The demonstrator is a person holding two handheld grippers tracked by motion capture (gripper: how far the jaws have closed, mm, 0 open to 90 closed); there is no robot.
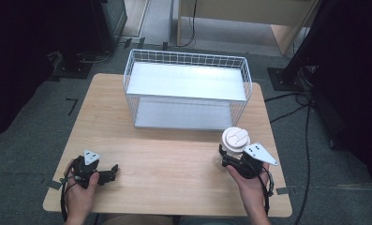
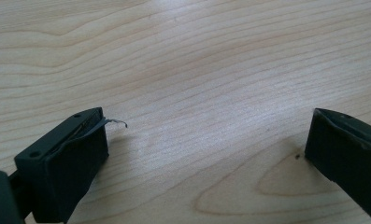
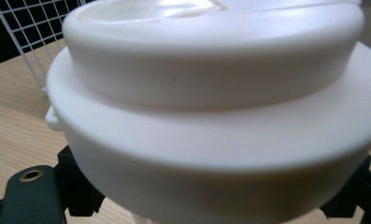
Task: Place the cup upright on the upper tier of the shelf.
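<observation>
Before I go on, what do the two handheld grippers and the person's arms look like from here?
Both the left gripper and the right gripper are black, with blocky black jaws and a grey three-cornered plate on top dotted with small marks. A thin metal strip curls off one left jaw pad. Dark cables trail back past each wrist. The forearms are bare, with no sleeves or gloves in the high view.

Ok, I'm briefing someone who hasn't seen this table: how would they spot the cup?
Start at the white wire basket at the table's far side. Just in front of its right corner stands the cup, between the right gripper's jaws. It's the one round, white-lidded thing there.
</observation>
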